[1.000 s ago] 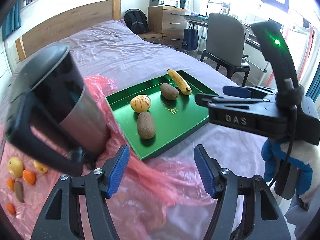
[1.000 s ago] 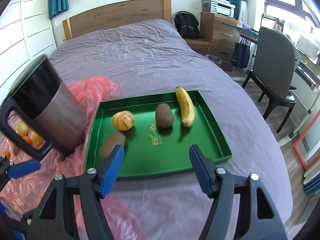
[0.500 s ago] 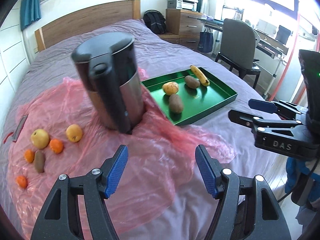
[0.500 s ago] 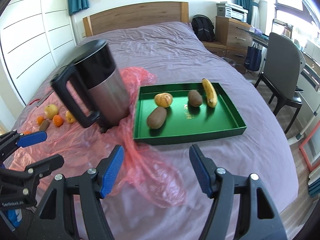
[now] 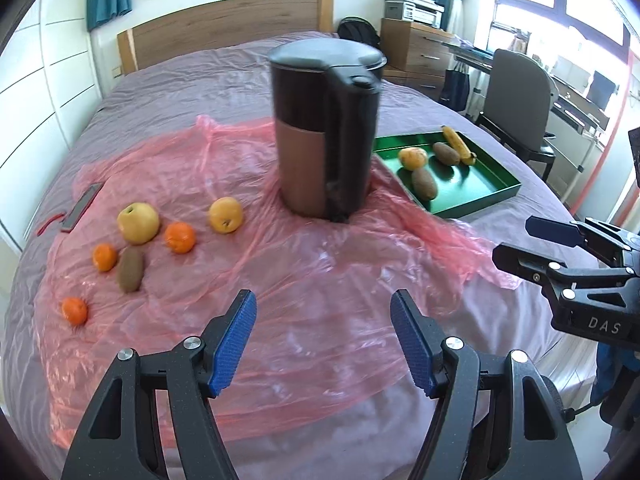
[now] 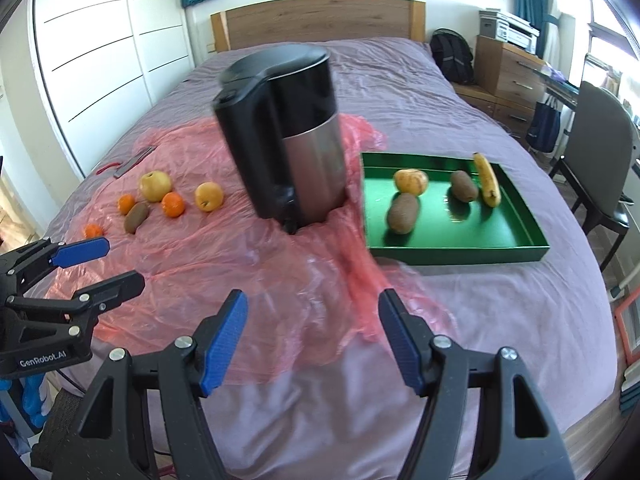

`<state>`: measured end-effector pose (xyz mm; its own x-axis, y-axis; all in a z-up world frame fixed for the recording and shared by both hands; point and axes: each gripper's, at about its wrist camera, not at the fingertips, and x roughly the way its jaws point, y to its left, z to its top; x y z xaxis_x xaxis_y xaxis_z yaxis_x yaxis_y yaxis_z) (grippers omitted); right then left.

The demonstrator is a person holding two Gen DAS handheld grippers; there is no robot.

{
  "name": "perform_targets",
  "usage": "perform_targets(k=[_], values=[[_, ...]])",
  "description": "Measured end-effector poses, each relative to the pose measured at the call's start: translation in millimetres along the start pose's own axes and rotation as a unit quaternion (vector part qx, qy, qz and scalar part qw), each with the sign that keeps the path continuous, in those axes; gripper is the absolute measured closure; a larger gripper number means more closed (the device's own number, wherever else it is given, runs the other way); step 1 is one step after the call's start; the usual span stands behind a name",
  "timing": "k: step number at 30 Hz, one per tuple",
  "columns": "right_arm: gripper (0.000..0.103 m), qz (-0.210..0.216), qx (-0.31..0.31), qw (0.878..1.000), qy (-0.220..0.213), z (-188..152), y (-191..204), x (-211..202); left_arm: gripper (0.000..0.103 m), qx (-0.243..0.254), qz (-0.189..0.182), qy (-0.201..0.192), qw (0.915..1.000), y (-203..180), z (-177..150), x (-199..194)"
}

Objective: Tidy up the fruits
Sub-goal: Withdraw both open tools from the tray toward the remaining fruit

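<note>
A green tray on the purple bed holds a banana, two kiwis and a yellow-orange fruit. On a pink plastic sheet to the left lie loose fruits: a yellow apple, a yellow fruit, a kiwi and three small oranges. My left gripper hangs open and empty above the sheet's near part. My right gripper, also open and empty, hovers over the sheet's near edge, left of the tray.
A black and steel electric kettle stands on the sheet between the loose fruits and the tray. A dark flat object lies at the sheet's far left. A chair and wooden drawers stand right of the bed.
Both grippers have pulled back and swung left from just over the tray. The kettle, once close at the left, now stands mid-view, and the loose fruits have come into full view.
</note>
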<state>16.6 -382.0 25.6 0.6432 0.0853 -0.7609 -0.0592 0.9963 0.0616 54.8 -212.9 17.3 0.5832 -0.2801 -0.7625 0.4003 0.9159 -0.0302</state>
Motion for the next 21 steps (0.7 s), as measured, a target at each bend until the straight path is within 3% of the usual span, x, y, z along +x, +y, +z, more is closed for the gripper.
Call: perform_targets(k=[12, 21], values=[[0.008, 0.042, -0.048, 0.997, 0.034, 0.9, 78.7, 35.9, 0.039, -0.067, 0.034, 0.006, 0.9972, 90.1, -36.5, 2.9], [0.008, 0.079, -0.074, 0.993, 0.048, 4.4, 131.3, 68.8, 0.039, -0.125, 0.069, 0.007, 0.9897, 164.9, -67.0, 6.4]])
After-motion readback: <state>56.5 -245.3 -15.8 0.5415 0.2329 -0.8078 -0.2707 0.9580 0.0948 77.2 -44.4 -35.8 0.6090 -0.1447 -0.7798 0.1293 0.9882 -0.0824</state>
